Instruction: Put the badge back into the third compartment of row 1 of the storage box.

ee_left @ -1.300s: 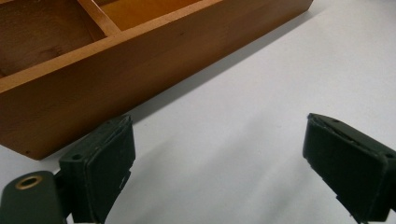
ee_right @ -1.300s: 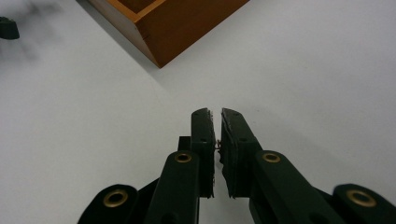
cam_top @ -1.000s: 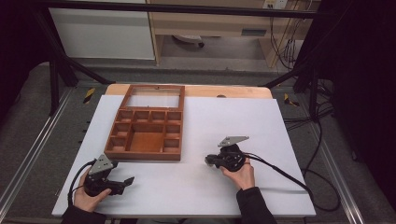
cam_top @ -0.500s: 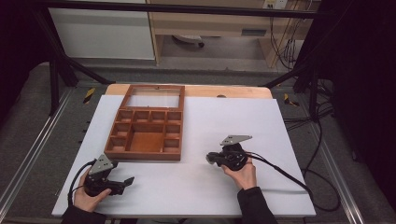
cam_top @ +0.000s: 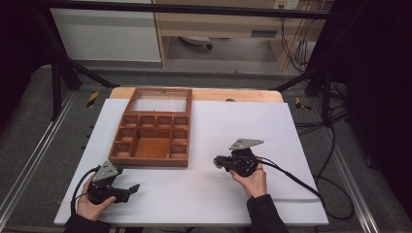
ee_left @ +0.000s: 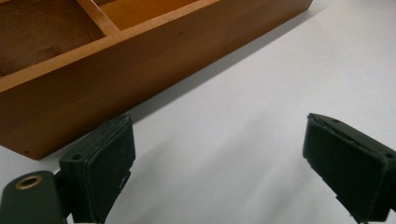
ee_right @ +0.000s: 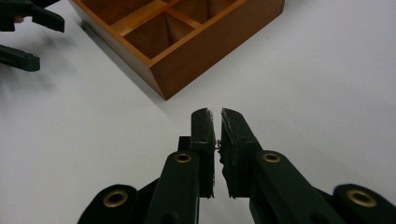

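Observation:
A wooden box (cam_top: 151, 156) with several compartments lies on the white sheet, its glass-paned lid (cam_top: 160, 103) folded flat behind it. My left gripper (cam_top: 132, 189) rests at the near left, just in front of the box's near-left corner, pointing right. In the left gripper view its jaws (ee_left: 219, 123) stand wide open with bare sheet between them and the box's side wall (ee_left: 116, 79) just beyond. My right gripper (cam_top: 217, 161) sits right of the box, pointing left at it. In the right gripper view its jaws (ee_right: 214, 113) are shut, short of the box's corner (ee_right: 163, 81).
The white sheet (cam_top: 272, 126) covers a wooden table whose far edge (cam_top: 233, 95) shows behind it. Cables (cam_top: 296, 179) trail from the right gripper off the right side. The left gripper (ee_right: 28, 37) shows far off in the right gripper view. Dark frame bars flank the table.
My right gripper has edged very slightly away from me. The left gripper and the box have not moved.

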Demonstrator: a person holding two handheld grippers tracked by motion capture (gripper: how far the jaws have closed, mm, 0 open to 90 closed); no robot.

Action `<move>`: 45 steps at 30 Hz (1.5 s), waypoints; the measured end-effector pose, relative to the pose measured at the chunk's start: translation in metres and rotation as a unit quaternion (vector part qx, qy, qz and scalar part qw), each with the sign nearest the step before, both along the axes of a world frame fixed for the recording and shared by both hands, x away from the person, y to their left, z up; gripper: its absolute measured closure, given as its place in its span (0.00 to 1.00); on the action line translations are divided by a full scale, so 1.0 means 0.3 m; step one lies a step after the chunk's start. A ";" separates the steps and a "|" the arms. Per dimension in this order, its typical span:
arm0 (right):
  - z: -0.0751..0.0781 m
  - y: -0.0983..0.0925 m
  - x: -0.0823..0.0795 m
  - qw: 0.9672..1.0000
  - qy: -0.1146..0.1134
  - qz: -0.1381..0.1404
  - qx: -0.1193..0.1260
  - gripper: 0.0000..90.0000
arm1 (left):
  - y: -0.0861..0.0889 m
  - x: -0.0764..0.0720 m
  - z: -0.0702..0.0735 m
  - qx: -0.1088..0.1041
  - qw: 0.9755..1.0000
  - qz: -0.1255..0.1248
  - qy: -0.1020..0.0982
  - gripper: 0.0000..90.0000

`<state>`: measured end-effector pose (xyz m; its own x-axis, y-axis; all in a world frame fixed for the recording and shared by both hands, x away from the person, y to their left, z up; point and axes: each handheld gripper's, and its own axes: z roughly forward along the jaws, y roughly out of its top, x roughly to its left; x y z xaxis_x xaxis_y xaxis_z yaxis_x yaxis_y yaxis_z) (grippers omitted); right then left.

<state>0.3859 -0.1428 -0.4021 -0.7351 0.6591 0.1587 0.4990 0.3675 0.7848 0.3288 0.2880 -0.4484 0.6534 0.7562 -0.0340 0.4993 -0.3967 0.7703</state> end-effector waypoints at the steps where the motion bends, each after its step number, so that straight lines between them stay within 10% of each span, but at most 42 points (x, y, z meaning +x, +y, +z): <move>1: 0.004 0.002 -0.002 1.000 0.001 -0.003 0.003 0.93 | 0.000 0.000 0.000 0.001 1.000 0.000 0.000 0.10; 45: 0.117 0.085 0.045 0.999 -0.036 -0.020 0.029 0.93 | 0.002 0.000 0.001 -0.001 1.000 -0.001 0.000 0.10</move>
<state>0.3993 -0.1174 -0.3669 -0.7188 0.6799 0.1453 0.4549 0.3018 0.8379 0.3288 0.2887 -0.4481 0.6550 0.7548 -0.0354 0.4983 -0.3962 0.7712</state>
